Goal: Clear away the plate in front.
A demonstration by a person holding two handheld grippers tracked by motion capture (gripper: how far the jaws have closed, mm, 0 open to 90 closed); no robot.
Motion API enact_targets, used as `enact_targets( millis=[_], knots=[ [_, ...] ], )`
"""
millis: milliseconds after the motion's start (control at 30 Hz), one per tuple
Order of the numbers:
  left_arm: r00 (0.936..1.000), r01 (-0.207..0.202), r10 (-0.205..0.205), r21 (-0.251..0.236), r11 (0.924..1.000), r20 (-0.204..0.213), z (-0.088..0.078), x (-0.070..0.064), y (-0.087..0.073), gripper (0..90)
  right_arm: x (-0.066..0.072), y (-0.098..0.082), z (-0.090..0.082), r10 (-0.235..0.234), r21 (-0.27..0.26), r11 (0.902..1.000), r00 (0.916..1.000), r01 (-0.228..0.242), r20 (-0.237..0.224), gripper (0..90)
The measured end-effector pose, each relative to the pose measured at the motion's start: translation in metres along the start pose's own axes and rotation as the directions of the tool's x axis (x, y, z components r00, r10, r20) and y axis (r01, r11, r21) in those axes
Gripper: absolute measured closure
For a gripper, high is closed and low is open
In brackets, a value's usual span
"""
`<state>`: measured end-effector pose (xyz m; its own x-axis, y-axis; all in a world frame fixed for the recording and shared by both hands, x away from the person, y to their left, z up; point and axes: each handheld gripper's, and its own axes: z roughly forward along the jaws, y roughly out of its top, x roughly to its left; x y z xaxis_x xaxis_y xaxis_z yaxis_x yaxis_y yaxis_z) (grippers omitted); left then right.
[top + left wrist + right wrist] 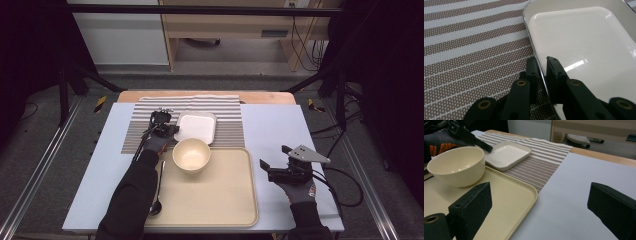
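Note:
A white square dish (pixel 196 127) (pixel 584 45) lies on a striped placemat (pixel 230 120) (pixel 474 50) at the back of the table. My left gripper (pixel 172 131) (pixel 542 66) is at the dish's left edge, one jaw outside the rim and one inside, shut on the rim. The right gripper view shows the same dish (pixel 507 155) with the left gripper (pixel 487 148) at its edge. My right gripper (pixel 273 156) (pixel 539 202) rests open over the pale blue mat, right of the tray, with nothing between its jaws.
A cream bowl (pixel 191 155) (pixel 456 166) stands at the back left of a beige tray (pixel 220 200) (pixel 499 200). A spoon (pixel 157 200) lies along the tray's left side, by my left forearm. Black frame posts stand around the table.

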<state>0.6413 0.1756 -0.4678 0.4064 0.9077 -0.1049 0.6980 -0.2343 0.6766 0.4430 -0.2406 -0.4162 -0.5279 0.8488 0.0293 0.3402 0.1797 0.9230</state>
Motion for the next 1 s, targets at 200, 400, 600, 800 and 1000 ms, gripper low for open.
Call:
enact_targets(
  millis=[200, 400, 600, 800, 1000],
  knots=[
    [0.9998, 0.017, -0.017, -0.011, 0.9998, -0.009, 0.000, -0.001, 0.000, 82.5, -0.001, 0.000, 0.000, -0.006, -0.001, 1.0000, 1.0000, 0.006, 0.001, 6.0],
    [0.9996, 0.024, -0.025, -0.069, 0.9973, -0.012, -0.007, -0.003, 0.004, 84.8, 0.000, 0.000, 0.000, -0.002, 0.000, 1.0000, 1.0000, 0.002, 0.000, 6.0],
    [0.9990, 0.021, -0.025, -0.107, 0.9940, -0.037, -0.018, -0.002, 0.008, 86.8, 0.000, 0.000, 0.000, -0.001, 0.000, 1.0000, 1.0000, 0.001, -0.001, 6.0],
    [0.9981, 0.007, -0.016, -0.149, 0.9888, -0.059, -0.029, -0.002, 0.011, 88.3, 0.000, 0.000, 0.000, -0.004, 0.001, 1.0000, 1.0000, 0.004, 0.000, 6.0],
    [0.9944, -0.030, 0.010, -0.183, 0.9827, -0.106, -0.036, -0.003, 0.013, 88.5, 0.000, 0.000, 0.000, -0.004, 0.002, 1.0000, 1.0000, 0.004, 0.000, 6.0]
  ],
)
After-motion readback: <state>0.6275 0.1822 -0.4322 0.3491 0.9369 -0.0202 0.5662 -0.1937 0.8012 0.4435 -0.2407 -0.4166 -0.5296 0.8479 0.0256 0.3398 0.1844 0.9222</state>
